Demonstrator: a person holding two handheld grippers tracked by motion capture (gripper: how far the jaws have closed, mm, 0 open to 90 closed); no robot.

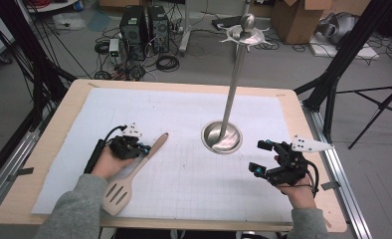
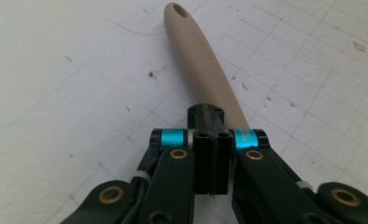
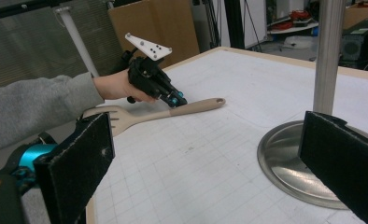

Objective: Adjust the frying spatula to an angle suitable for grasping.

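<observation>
Left gripper: jaws closed together, pressed down on the handle of the spatula; at about 9 o'clock of the tabletop's middle.
Spatula: beige, slotted, lying flat on the gridded white mat; handle points to 1 o'clock, blade to 7 o'clock beside the left sleeve.
Right gripper: jaws wide apart, holding nothing; at 4 o'clock, pointing toward the stand.
Stand: round metal base, upright pole, at 2 o'clock of the spatula, well apart from it.
Tabletop: pale wood.

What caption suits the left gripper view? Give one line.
Left tongs shut over the beige slotted spatula's handle on the gridded mat.
</observation>
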